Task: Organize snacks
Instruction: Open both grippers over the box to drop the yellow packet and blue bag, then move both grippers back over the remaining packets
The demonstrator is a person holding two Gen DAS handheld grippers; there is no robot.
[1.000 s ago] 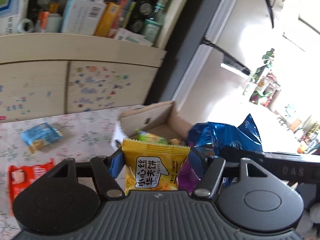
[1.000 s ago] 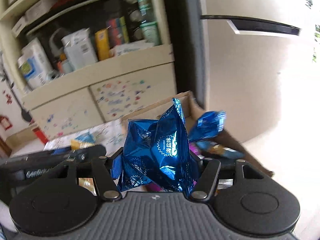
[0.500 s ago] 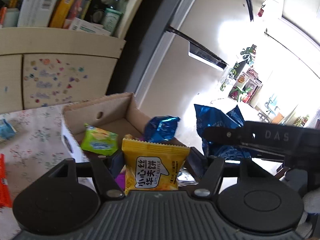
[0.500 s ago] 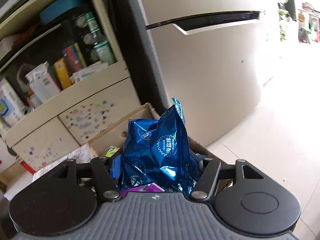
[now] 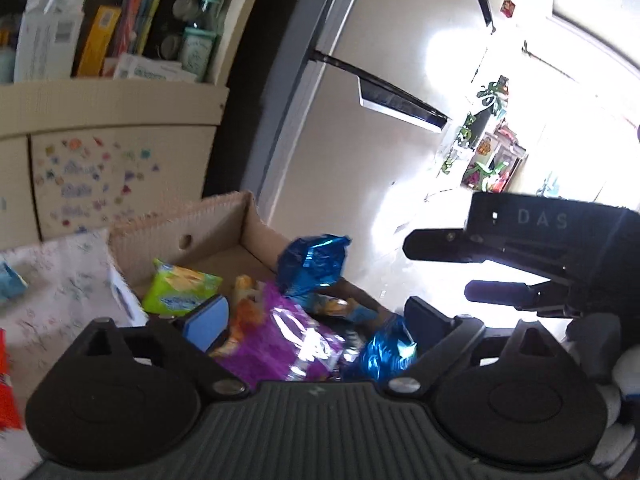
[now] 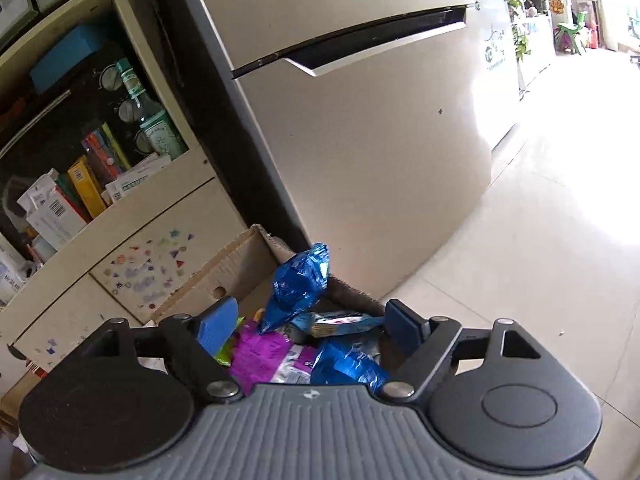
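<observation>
A cardboard box (image 5: 208,224) holds several snack packets: a green one (image 5: 180,292), a purple one (image 5: 276,340) and blue foil bags (image 5: 312,264). My left gripper (image 5: 316,320) is open and empty just above the box. My right gripper (image 6: 312,324) is open and empty over the same box (image 6: 224,272), above a blue foil bag (image 6: 344,366) and next to another blue foil bag (image 6: 298,280). The right gripper's body (image 5: 520,240) shows at the right of the left wrist view.
A floral tablecloth (image 5: 60,280) lies left of the box with a blue packet (image 5: 10,284) and a red packet (image 5: 6,392). A cupboard with stickers (image 5: 100,176) and a fridge (image 6: 360,120) stand behind. Tiled floor (image 6: 540,260) lies to the right.
Both grippers opened. The yellow waffle packet left my left gripper and the blue foil bag left my right gripper; the blue bag now lies in the box. Both grippers swung right over the box.
</observation>
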